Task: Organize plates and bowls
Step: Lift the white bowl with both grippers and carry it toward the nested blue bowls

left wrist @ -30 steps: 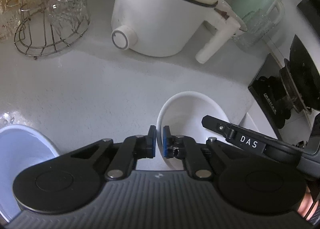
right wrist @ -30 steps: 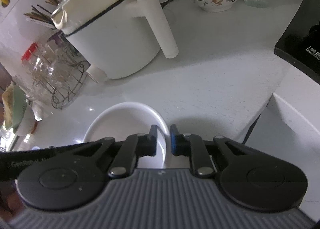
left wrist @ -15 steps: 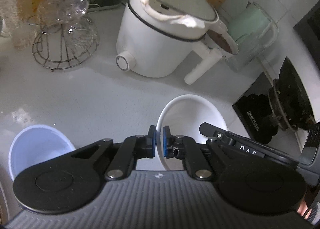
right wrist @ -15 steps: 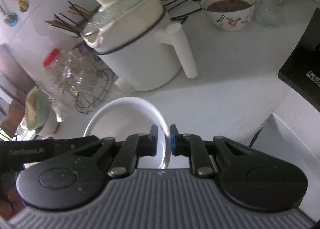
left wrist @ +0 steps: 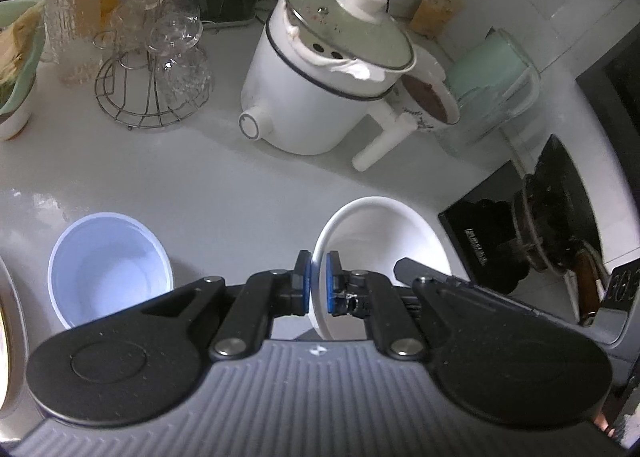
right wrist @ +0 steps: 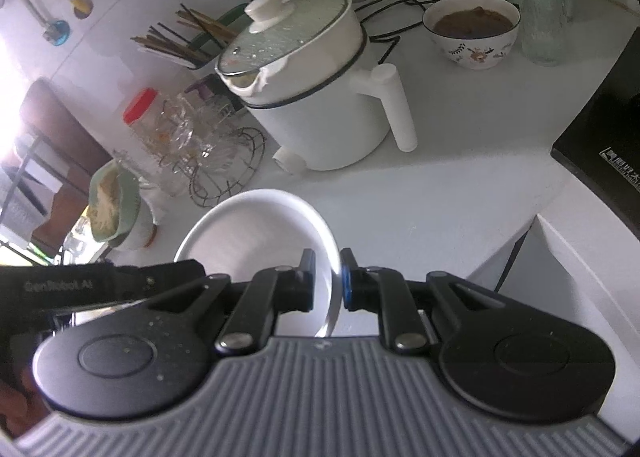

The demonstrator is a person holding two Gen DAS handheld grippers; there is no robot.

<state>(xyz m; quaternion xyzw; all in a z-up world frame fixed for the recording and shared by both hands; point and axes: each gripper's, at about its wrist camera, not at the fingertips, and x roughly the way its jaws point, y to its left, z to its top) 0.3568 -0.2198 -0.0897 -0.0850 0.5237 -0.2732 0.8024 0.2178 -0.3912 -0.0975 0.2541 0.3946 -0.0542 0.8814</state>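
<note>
Both grippers grip one white bowl (left wrist: 380, 241) by opposite sides of its rim, holding it in the air above the white counter (left wrist: 200, 185). My left gripper (left wrist: 318, 283) is shut on the bowl's left rim, and the other gripper's black finger shows at the bowl's right. In the right wrist view, my right gripper (right wrist: 330, 285) is shut on the right rim of the same white bowl (right wrist: 256, 225), with the left gripper's black body at lower left. A pale blue bowl (left wrist: 110, 267) stands on the counter to the left.
A white electric pot (left wrist: 328, 97) with a glass lid and long handle stands behind. A wire rack of glasses (left wrist: 160, 69) is at back left. A patterned bowl of dark food (right wrist: 474, 33) and a black stove (left wrist: 540, 233) lie to the right.
Both grippers have risen with the white bowl between them. The counter and pot look farther away and more of the back wall shows. The pale blue bowl has come fully into the left wrist view.
</note>
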